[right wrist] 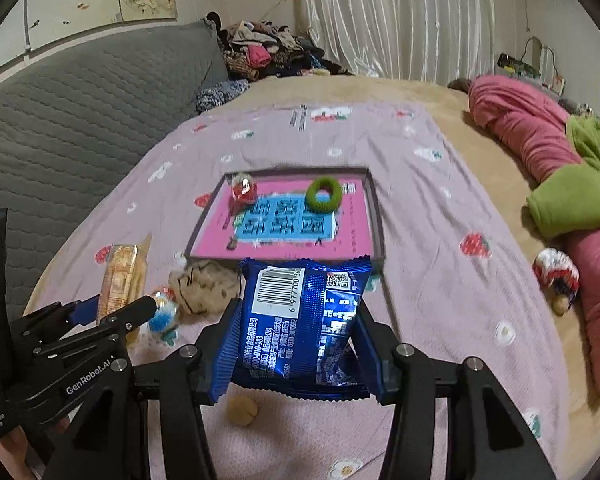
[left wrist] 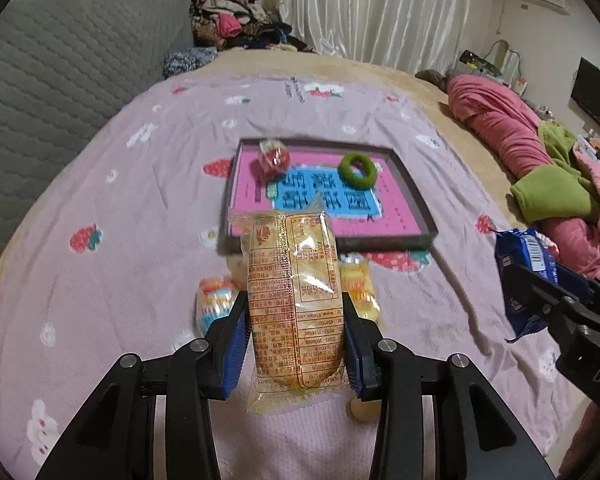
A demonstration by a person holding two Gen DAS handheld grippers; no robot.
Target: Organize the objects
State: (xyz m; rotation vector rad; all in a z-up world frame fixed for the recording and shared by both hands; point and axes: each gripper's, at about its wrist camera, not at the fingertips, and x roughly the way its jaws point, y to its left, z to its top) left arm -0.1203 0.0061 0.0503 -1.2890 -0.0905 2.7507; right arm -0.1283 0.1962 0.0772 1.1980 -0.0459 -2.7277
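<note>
Left wrist: yellow snack packet [left wrist: 296,300] pinched between jaws; right jaws pinching blue packet [right wrist: 300,320]

Can't make out the blurred little packets [left wrist: 214,306] lower centre in the left wrist view, half hidden behind the yellow snack pack [left wrist: 296,300]. Same for the smeared red thing [right wrist: 244,190] in the tray [right wrist: 376,220]. Right gripper [left wrist: 540,300] cut off at right edge. Tiny print on the blue packet [right wrist: 300,320], unreadable.

Grey quilted headboard [left wrist: 60,68], white curtains [right wrist: 400,16], clothes heap [left wrist: 236,20]
</note>
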